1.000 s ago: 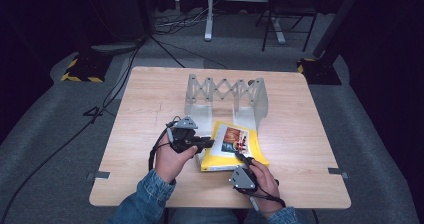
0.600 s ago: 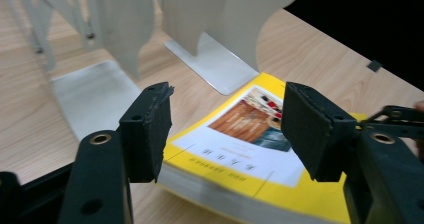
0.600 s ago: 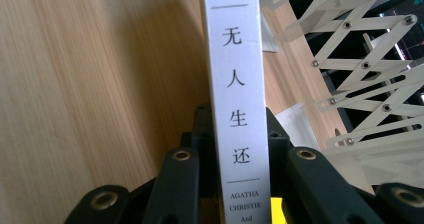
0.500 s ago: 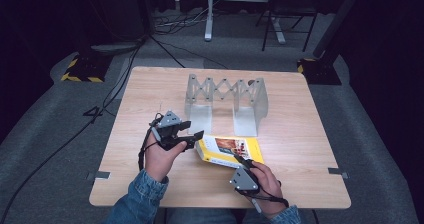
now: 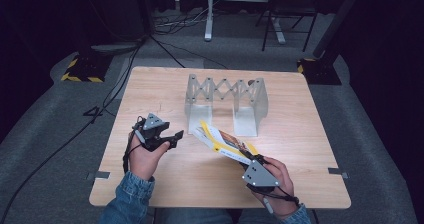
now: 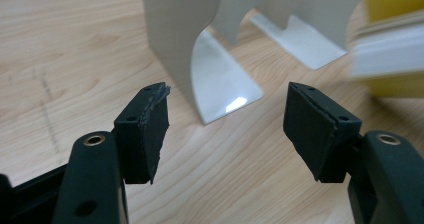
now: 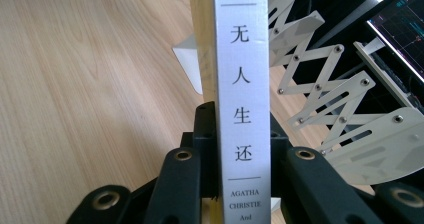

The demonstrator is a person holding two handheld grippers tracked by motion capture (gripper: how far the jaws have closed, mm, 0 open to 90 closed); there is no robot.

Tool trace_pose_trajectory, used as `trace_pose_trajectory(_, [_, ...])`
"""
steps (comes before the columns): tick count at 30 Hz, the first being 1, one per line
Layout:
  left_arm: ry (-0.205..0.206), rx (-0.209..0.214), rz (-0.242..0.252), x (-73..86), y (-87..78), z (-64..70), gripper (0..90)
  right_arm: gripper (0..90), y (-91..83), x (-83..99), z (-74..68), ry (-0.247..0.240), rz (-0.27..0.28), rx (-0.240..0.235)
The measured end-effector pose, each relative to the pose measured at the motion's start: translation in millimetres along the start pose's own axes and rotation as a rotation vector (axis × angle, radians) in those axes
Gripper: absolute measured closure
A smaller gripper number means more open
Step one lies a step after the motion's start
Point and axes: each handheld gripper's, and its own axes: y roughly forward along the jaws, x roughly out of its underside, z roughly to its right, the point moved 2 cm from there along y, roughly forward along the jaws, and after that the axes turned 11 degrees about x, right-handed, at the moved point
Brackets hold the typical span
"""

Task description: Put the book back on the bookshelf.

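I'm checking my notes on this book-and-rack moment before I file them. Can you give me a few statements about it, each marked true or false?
1. The right gripper is clamped on the book. True.
2. The left gripper is shut on the book. False: its jaws stand open with nothing between them, apart from the book.
3. The book already stands in the metal rack. False: it is held tilted above the table, in front of the rack.
4. The book's spine carries printed characters and the name Agatha Christie. True.
5. The rack lies flat on its side. False: it stands upright on the table.
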Motion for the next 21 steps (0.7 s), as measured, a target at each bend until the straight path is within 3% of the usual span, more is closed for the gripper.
trace_pose_trajectory(5, [-0.027, -0.024, -0.042, 14.9, -3.0, -11.4, 34.8, 75.9, -4.0, -3.9, 4.4, 0.005, 0.012, 0.001])
trace_pose_trajectory(6, [-0.04, -0.032, -0.059, 17.4, -3.3, -13.3, 34.7, 75.9, -4.5, -4.7, 5.8, 0.008, 0.018, 0.002])
trace_pose_trajectory(10, [-0.032, -0.084, -0.141, 25.2, -3.6, -18.7, 32.9, 75.9, -7.8, -8.8, 12.0, 0.029, 0.033, 0.001])
trace_pose_trajectory(16, [-0.055, -0.082, -0.167, 40.7, -3.3, -28.3, 32.4, 75.9, -10.8, -12.9, 25.6, 0.079, 0.051, 0.011])
trace_pose_trajectory(21, [-0.049, -0.09, -0.167, 49.2, -4.3, -35.7, 30.0, 75.9, -9.6, -13.1, 45.9, 0.157, 0.057, 0.052])
